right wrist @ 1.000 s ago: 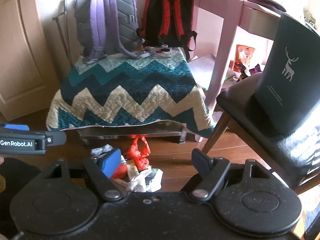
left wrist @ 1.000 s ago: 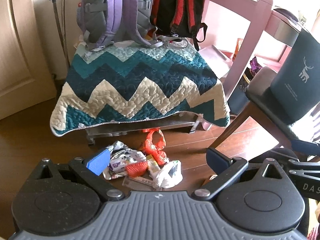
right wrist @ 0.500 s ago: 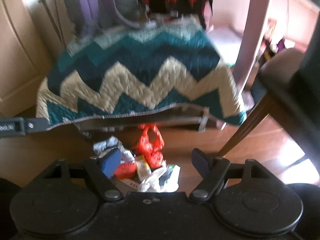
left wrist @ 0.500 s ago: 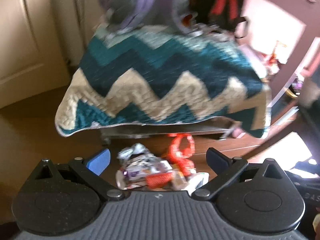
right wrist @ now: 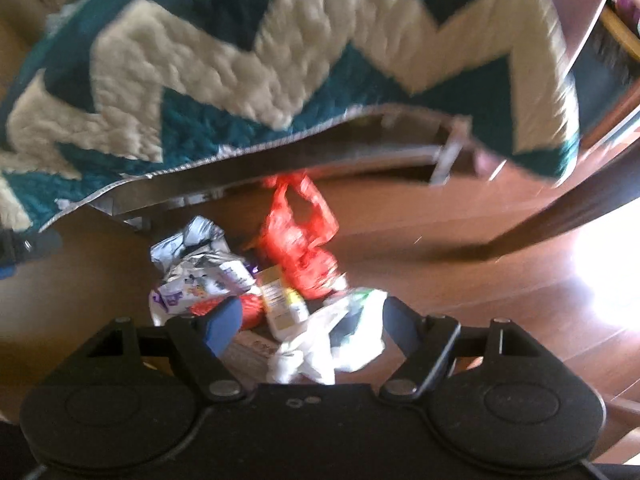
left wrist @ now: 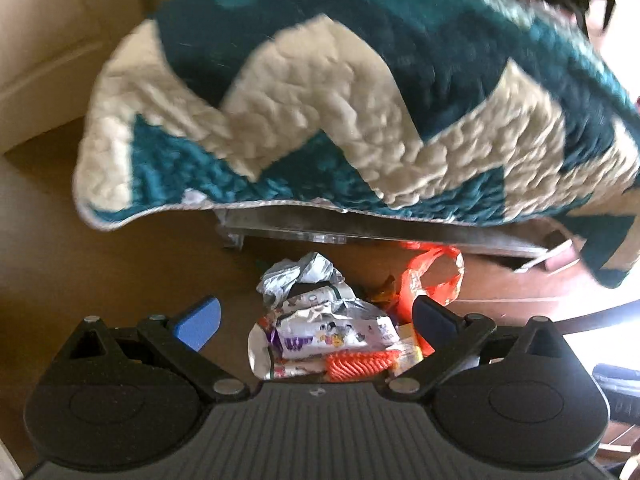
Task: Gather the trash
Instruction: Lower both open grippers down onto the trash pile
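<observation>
My left gripper (left wrist: 316, 320) and my right gripper (right wrist: 308, 322) both had their jaws spread apart and gripped nothing. The trash pile (left wrist: 320, 328) lay on the wooden floor (left wrist: 120, 272), just in front of the quilt (left wrist: 320, 100) edge, below and ahead of both grippers. The silver wrapper (left wrist: 332, 332) lay crosswise between my left fingers; the white plastic bag (right wrist: 340, 344) lay between my right fingers. I judged neither gripper clearly nearer.
</observation>
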### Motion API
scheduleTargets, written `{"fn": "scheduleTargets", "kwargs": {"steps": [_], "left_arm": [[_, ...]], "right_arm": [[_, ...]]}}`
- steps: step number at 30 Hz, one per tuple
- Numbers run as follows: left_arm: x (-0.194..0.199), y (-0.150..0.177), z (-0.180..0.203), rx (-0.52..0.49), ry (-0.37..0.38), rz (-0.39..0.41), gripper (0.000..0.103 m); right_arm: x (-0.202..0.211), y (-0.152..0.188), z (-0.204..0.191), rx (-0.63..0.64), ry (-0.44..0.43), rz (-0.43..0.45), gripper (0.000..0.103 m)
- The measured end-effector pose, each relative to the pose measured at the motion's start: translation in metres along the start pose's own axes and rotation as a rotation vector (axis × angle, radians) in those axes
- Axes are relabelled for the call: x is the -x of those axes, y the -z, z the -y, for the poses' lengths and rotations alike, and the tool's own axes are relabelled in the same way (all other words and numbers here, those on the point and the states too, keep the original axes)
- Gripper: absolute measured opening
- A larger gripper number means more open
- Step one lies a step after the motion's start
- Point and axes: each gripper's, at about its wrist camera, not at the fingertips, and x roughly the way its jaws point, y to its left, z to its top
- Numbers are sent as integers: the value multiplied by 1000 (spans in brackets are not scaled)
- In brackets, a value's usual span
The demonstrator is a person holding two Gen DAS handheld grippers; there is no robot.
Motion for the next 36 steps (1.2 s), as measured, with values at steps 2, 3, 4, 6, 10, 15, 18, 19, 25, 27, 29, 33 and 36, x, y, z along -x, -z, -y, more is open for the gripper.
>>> {"fn": "scheduleTargets", "kwargs": {"steps": [2, 3, 4, 6, 10, 15, 18, 19, 25, 27, 29, 33, 36], "left_arm": [[-19, 1, 7, -34, -1, -20, 103], [-31, 3, 11, -44, 10, -37, 103], [-42, 5, 13, -50, 15, -60, 103], [-64, 9, 16, -47, 28, -113, 103], [-111, 22, 29, -43, 48, -233, 102], [-160, 38, 39, 9, 71, -357, 102], [-186, 46, 42, 38, 77, -407, 102], [-194, 48, 43, 48, 80, -420, 102], [-229, 53, 45, 81, 88, -480, 102], [-238, 55, 44, 86, 90, -492, 102], [-246, 56, 45, 92, 94, -504, 97], [-256, 56, 46, 92, 116, -519, 89], [-261, 56, 46, 105, 130, -529, 73]], "right_arm": [[-26, -4, 2, -35, -10, -47, 76], [-37, -5, 4, -46, -13, -62, 76], [-50, -6, 6, -61, -16, -81, 76], [-71, -8, 12, -97, -14, -111, 75], [-113, -8, 30, -188, 1, -174, 75], [-154, 7, 34, -219, 4, -278, 75], [-173, 16, 32, -211, -3, -325, 74], [-180, 19, 30, -201, -7, -344, 74], [-211, 32, 14, -107, -31, -436, 74], [-215, 35, 9, -74, -29, -449, 74], [-217, 34, 7, -52, -14, -439, 74], [-215, 26, 11, -43, 1, -422, 73], [-212, 22, 15, -46, 15, -404, 73]]}}
